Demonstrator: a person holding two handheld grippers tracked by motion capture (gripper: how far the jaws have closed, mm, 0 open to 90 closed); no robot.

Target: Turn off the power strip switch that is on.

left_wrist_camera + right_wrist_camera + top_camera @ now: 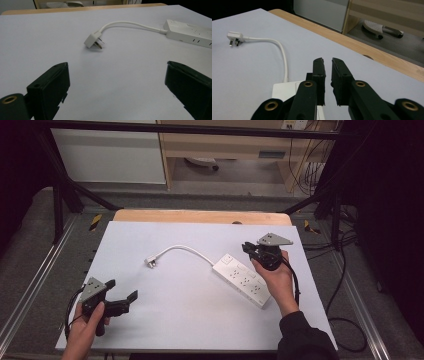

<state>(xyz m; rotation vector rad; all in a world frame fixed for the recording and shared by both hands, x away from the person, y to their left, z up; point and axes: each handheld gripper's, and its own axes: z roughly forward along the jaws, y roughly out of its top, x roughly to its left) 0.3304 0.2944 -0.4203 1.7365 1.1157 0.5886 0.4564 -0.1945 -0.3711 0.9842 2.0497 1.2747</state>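
Note:
A white power strip (pixel 242 280) lies slantwise on the white table sheet (pixel 170 320), right of centre. Its short cable (pixel 182 248) arcs left to a white plug (pixel 150 262) lying on its side, prongs showing (pixel 93 41). My right gripper (pixel 246 246) hovers just above the strip's far end (pixel 284 91), its jaws drawn almost together with only a thin slit and nothing between them (pixel 327 61). My left gripper (pixel 122 288) rests at the near left of the sheet, open wide and empty (pixel 116 75), pointing toward the plug. The strip (pixel 190 33) sits to its right.
The sheet covers a wooden tabletop whose bare edge (pixel 200 216) shows along the far side, with a small hole (pixel 237 223) in it. Metal frame rails (pixel 30 285) flank the table. Cables (pixel 345 320) trail on the floor at the right.

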